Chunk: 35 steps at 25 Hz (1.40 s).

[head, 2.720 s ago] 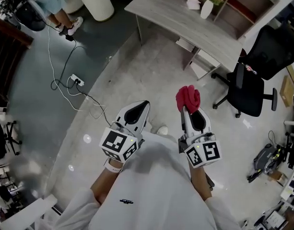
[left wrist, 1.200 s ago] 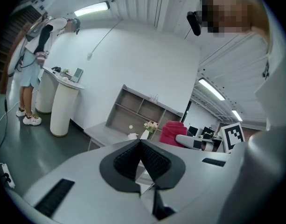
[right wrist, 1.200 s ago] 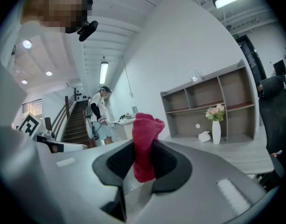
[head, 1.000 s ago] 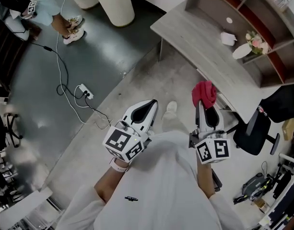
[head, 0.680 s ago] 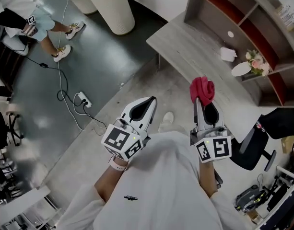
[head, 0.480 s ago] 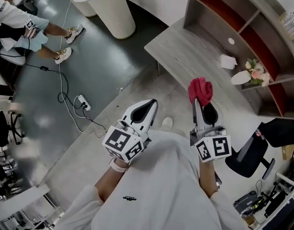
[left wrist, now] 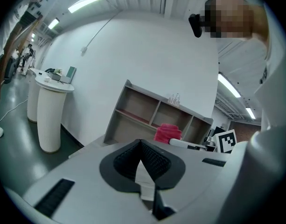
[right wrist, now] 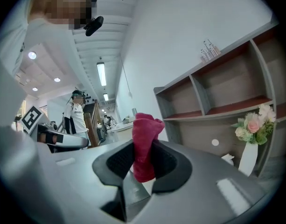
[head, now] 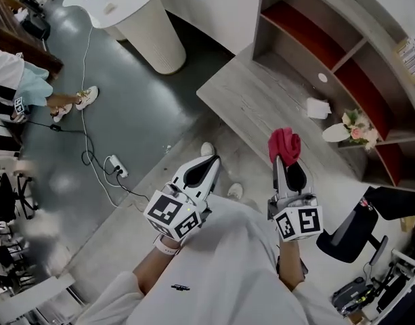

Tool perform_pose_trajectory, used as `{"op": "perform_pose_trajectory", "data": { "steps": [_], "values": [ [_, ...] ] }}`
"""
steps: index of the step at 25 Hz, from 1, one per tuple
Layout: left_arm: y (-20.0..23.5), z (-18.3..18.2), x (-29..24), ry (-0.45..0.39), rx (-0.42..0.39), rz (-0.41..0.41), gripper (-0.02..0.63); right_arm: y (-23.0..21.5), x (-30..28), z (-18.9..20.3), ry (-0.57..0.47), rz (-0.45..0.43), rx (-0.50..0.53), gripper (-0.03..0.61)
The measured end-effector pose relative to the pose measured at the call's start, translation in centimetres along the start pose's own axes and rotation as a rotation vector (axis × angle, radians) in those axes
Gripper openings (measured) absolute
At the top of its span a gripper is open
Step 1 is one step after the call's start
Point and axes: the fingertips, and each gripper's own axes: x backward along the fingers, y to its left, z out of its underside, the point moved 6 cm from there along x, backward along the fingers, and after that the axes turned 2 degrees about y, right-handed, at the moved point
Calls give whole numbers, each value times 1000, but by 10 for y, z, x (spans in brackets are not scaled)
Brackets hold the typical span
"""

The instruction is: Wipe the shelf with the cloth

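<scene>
Bright, even indoor light fills all three views, and shadows are faint and soft-edged. In the left gripper view, a ceiling strip light (left wrist: 87, 1) glows up and to the left of the left gripper (left wrist: 141, 143). A second tube (left wrist: 228, 85) burns above its right side, and the white wall (left wrist: 147, 55) ahead of it is washed pale. In the right gripper view, another ceiling tube (right wrist: 101, 73) shines above the right gripper (right wrist: 143, 148). Both gripper views bow straight lines and fall off into dark, rounded corners. The gripper bodies nearest the lens look soft, while the red cloth (right wrist: 145, 125) is reasonably crisp. In the head view, the glossy dark floor (head: 61, 181) left of the left gripper (head: 210, 158) carries pale glare patches.
</scene>
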Motion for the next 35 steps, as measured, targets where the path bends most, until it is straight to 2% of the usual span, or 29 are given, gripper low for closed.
{"op": "perform_pose_trajectory", "data": {
  "steps": [9,15,19,22,29,35],
  "values": [
    [64,-78,-65,-26,-54,101,6,5,-98,-43,-35,32,34,107],
    [118,-131,-103,-8,-88,185,6,10,-164,-79,-92,112,35,107],
    [143,-159,-130,2,-121,241,6,2,-200,-89,-121,163,31,107],
    [153,-171,-148,15,-145,263,6,-4,-221,-90,-121,191,20,107],
    [151,-180,-187,37,-153,251,6,-26,-239,-96,-100,174,32,107],
    [146,-198,-201,-5,-162,245,6,-51,-251,-107,-123,195,45,106]
  ]
}}
